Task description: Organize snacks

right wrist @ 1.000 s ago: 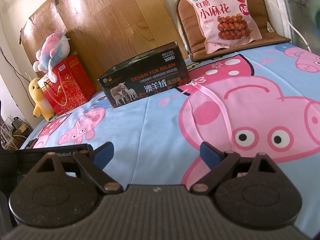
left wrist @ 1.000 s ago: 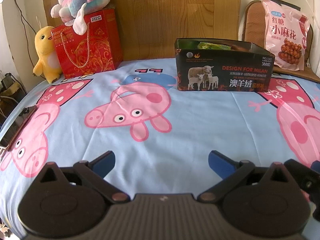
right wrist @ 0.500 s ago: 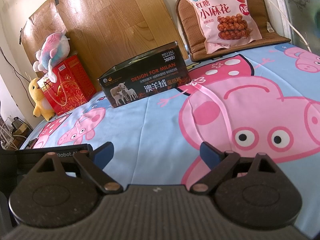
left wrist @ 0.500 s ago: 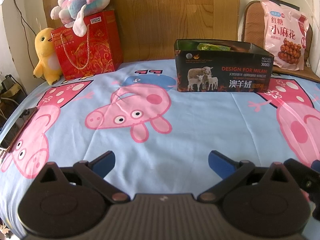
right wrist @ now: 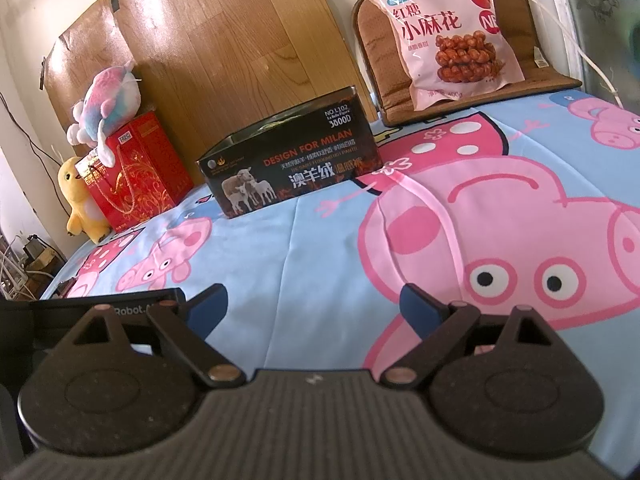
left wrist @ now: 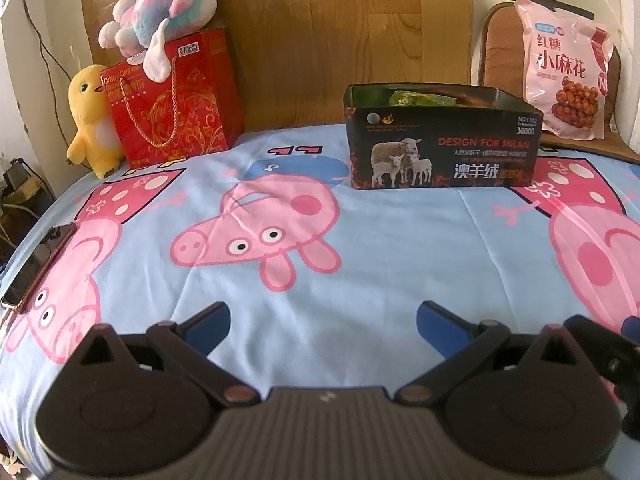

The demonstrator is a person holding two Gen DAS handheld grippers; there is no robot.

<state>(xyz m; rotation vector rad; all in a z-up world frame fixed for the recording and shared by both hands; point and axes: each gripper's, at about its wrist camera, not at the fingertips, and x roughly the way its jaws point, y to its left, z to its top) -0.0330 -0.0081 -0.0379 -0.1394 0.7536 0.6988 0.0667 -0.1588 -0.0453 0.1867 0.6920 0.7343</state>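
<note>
A black open-topped tin box point(left wrist: 444, 148) with sheep printed on it stands at the far side of the cartoon-pig tablecloth point(left wrist: 360, 248). Green snack packets point(left wrist: 420, 99) show inside it. The box also shows in the right wrist view point(right wrist: 292, 168). A pink snack bag point(left wrist: 564, 68) leans on a chair at the far right; it also shows in the right wrist view point(right wrist: 444, 28). My left gripper point(left wrist: 322, 322) is open and empty, low over the near cloth. My right gripper point(right wrist: 314, 306) is open and empty, to the right of the left one.
A red gift bag point(left wrist: 172, 100) stands far left with a pastel plush point(left wrist: 160, 4) on top and a yellow chick plush point(left wrist: 90, 116) beside it. A phone point(left wrist: 36, 268) lies at the left table edge. A wooden board point(left wrist: 340, 24) backs the table.
The left wrist view has shifted slightly, with the scene sitting a little higher. The right gripper has not moved. Both stay open.
</note>
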